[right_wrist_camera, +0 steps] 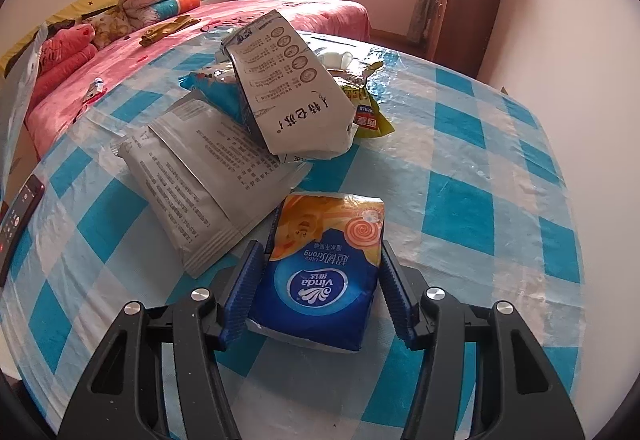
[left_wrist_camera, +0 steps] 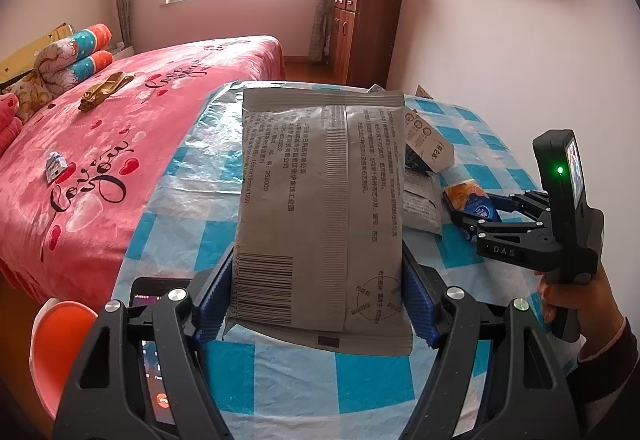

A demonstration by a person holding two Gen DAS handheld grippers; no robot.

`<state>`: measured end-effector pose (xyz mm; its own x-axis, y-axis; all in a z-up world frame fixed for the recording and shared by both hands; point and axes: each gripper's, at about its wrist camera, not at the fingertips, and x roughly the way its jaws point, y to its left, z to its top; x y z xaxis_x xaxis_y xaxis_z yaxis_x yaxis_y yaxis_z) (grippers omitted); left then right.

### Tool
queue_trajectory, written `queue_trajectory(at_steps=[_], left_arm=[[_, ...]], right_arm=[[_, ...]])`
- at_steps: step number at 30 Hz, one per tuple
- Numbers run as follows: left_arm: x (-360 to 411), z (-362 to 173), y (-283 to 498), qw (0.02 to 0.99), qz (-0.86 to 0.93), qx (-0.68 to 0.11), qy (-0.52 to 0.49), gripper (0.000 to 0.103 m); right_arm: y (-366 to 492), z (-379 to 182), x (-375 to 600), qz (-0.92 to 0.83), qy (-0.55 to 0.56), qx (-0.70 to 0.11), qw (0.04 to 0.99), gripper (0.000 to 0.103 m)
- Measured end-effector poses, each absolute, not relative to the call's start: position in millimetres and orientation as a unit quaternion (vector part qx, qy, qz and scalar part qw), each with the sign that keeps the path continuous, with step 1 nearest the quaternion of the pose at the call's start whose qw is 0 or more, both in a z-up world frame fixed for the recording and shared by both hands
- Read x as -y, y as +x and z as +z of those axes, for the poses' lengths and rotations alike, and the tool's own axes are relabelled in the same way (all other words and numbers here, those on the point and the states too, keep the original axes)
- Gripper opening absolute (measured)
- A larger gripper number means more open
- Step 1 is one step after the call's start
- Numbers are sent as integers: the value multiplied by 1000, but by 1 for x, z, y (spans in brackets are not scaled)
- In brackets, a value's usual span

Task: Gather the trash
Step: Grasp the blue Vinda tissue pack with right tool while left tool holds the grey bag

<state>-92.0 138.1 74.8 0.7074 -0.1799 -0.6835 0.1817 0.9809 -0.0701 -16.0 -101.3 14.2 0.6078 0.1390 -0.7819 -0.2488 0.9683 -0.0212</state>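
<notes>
While the left wrist view looks across a checked table [left_wrist_camera: 280,380], the left gripper [left_wrist_camera: 316,304] pinches a grey packet [left_wrist_camera: 320,208] by its near end, blue pads pressed to both side edges, so the packet stands up over the tablecloth. It looks light and thin, a crinkly film likely to flex or slip; a hold low across its width seems soundest. Its front face is hidden. To the right, a hand [left_wrist_camera: 560,300] holds the right gripper [left_wrist_camera: 476,216] at a tissue pack [left_wrist_camera: 472,202], partly masked by its fingers.

From the right wrist view, the right gripper [right_wrist_camera: 316,292] straddles the tissue pack [right_wrist_camera: 320,272] lying near on the table [right_wrist_camera: 480,200]; whether the pads press it is unclear. Soft and squashy, it should take a squeeze across its sides. Farther off, another grey packet [right_wrist_camera: 192,180], a carton [right_wrist_camera: 288,88] and wrappers overlap, their undersides unseen.
</notes>
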Motion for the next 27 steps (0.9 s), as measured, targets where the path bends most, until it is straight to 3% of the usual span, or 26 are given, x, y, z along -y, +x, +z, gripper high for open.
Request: queue_trajectory(at_steps=[2,5,15,27], left_arm=[[-139,73,-94,923,-101,-371,1,75],[-141,72,-98,923,-107,-370,1,75],[-146,68,-101,921,-116,-372,-3,75],[-157,67,-108,922,-124,-367,-14,75]], right_arm=[[-16,13,104,103,-58,-434,893,75],[-18,11,111,101,-43,-442,890,80],[-26,14,98,72,-88,-427,897,81],[-23,11,100,75,-64,-438,893,84]])
